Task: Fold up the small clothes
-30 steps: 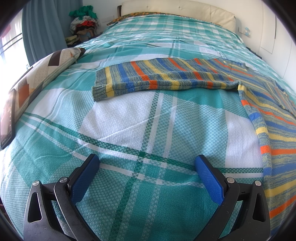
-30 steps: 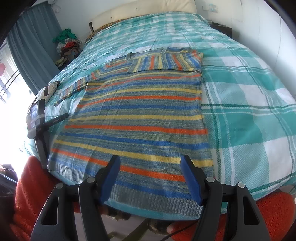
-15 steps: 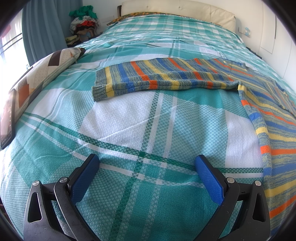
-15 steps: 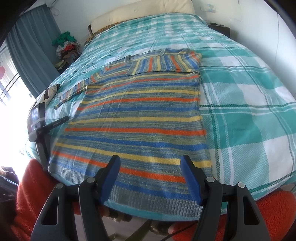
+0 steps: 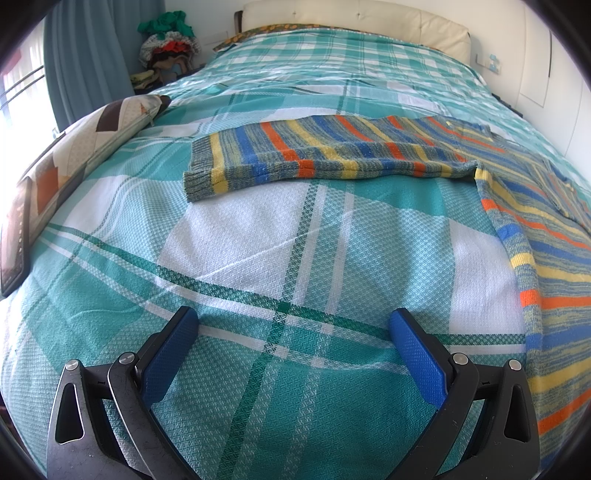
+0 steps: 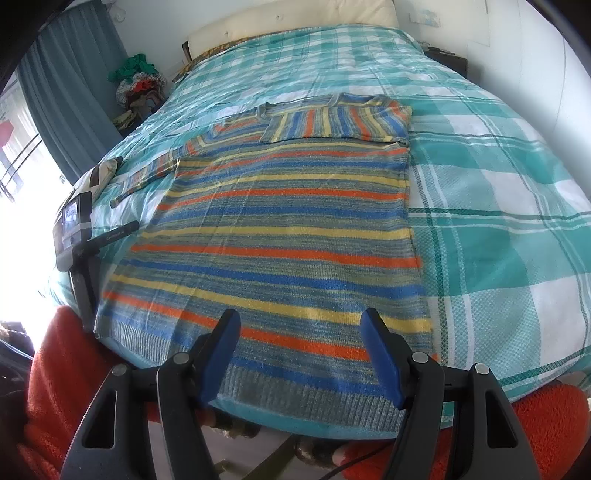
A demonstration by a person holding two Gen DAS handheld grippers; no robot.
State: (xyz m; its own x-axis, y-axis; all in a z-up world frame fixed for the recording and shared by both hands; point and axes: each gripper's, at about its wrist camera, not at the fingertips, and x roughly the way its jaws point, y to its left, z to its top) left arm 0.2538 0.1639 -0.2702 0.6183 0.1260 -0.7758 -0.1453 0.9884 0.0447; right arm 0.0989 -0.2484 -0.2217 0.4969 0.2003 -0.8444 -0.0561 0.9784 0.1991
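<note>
A striped knit sweater (image 6: 288, 229) in blue, yellow, orange and grey lies flat on the plaid bed cover (image 6: 498, 206). Its right sleeve (image 6: 340, 122) is folded across the chest. Its left sleeve (image 5: 325, 155) lies stretched out sideways, and the body's edge (image 5: 535, 258) shows at the right of the left wrist view. My left gripper (image 5: 291, 332) is open and empty over bare cover, short of the left sleeve. My right gripper (image 6: 299, 328) is open and empty above the sweater's hem (image 6: 303, 398).
A patterned pillow (image 5: 81, 147) and a dark tablet (image 5: 14, 240) lie at the bed's left edge. A pile of clothes (image 5: 166, 48) and a blue curtain (image 5: 85, 62) stand beyond the bed's far left corner. The cream headboard (image 5: 354, 18) is at the far end.
My right gripper has risen and drawn back slightly, so the sweater sits a little lower in its view. The left gripper has not moved.
</note>
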